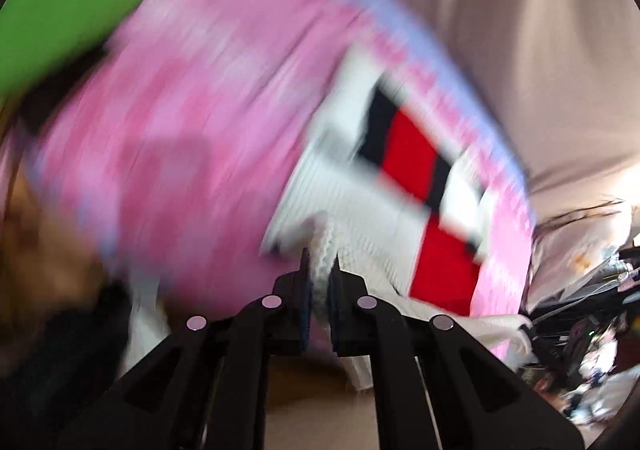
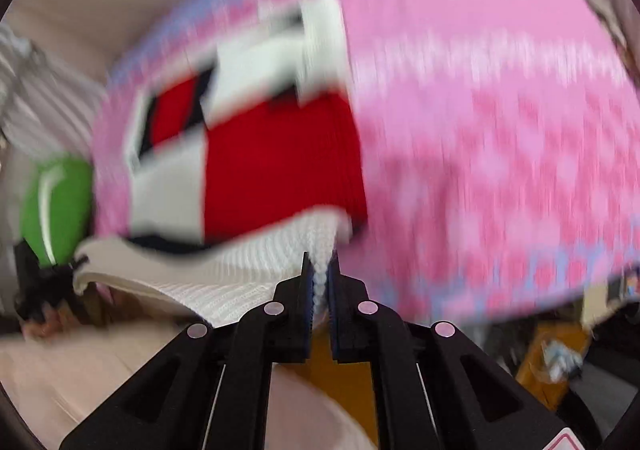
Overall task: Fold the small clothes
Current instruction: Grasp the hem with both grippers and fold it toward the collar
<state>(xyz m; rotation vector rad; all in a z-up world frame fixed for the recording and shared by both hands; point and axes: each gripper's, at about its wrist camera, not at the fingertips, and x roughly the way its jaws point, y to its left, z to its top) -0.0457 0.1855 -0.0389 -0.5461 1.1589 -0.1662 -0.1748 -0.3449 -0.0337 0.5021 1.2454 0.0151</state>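
Observation:
A small knitted garment [image 1: 360, 218], white with red and dark blocks, lies on a pink patterned mat [image 1: 192, 138] with a pale blue border. My left gripper [image 1: 320, 266] is shut on the white knit edge, which bunches between its pads. In the right wrist view the same garment [image 2: 272, 154] spreads over the pink mat [image 2: 500, 138]. My right gripper [image 2: 320, 262] is shut on another pinch of white knit hem. Both views are motion-blurred. The hem hangs lifted off the mat near each gripper.
A green device [image 1: 68, 10] sits at the upper left of the left wrist view, and again as the green device [image 2: 56, 206] at the left of the right wrist view. Beige fabric [image 1: 520, 30] lies beyond the mat. Dark clutter [image 1: 592, 310] crowds the right edge.

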